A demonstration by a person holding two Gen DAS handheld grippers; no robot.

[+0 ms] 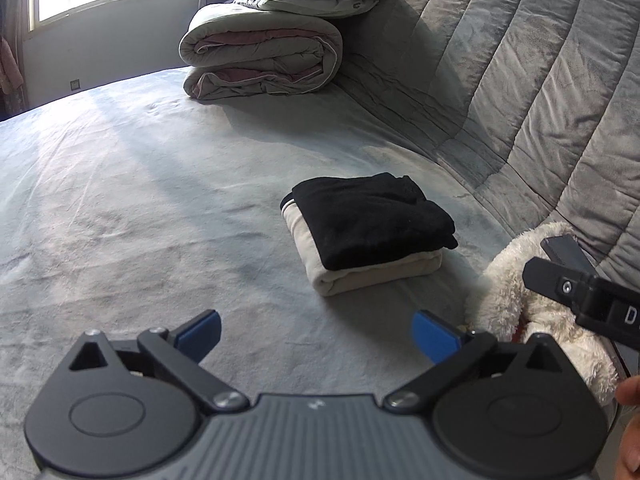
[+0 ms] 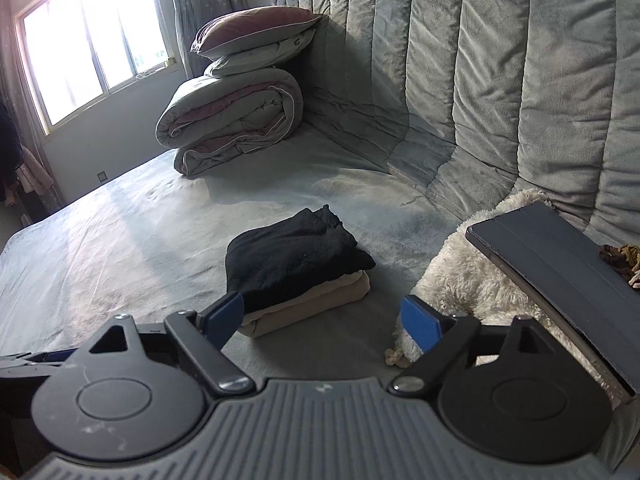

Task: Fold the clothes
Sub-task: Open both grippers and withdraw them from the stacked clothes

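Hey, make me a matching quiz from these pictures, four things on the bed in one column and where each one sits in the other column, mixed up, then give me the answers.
Things:
1. black garment
2. beige garment
3. pillow
4. tablet

Places:
A. on top of the rolled duvet
B. lying on the white fluffy item
C. bottom of the folded stack
D. top of the folded stack

Pairs: 1-D, 2-C, 3-A, 4-B

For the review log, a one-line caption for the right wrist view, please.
Right gripper open over the bed, facing a folded black garment stacked on a folded beige one.
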